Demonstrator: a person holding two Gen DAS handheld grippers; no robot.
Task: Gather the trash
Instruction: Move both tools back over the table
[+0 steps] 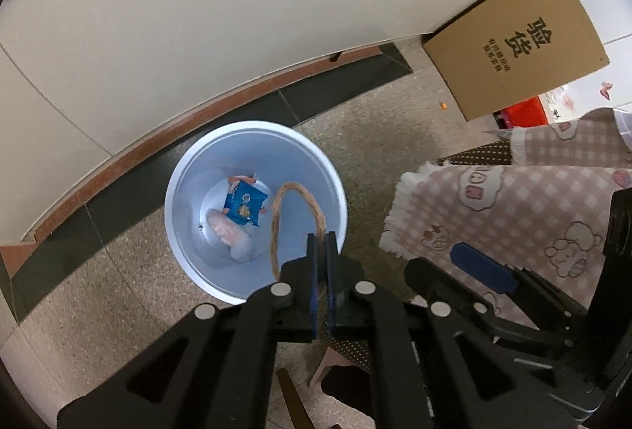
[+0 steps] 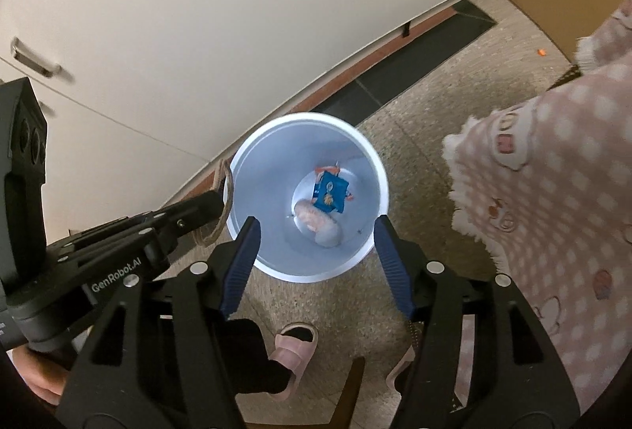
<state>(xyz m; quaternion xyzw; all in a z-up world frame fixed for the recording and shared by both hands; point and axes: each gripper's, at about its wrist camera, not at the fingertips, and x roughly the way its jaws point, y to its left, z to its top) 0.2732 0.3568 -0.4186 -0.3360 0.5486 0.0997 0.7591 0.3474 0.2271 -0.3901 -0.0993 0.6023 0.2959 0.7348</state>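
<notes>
Pinching a rope loop [image 1: 294, 207], left hand-held gripper [image 1: 322, 243] sits closed at the bin's [image 1: 189, 231] 4 o'clock rim. Right hand-held gripper [image 2: 314, 231] hangs open w/ nothing between pads, over bin. Blue wrapper [image 1: 245, 206] lies on bin bottom.

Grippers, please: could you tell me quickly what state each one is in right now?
Left gripper: closed on the rope loop.
Right gripper: open, holding nothing, above the bin.

The cardboard box [image 1: 517, 46] carries two big black Chinese characters, "验货"; the smaller lines beside them are too small to read. The left gripper [image 2: 219, 206] has white lettering "GenRobot.AI" on its black body.
</notes>
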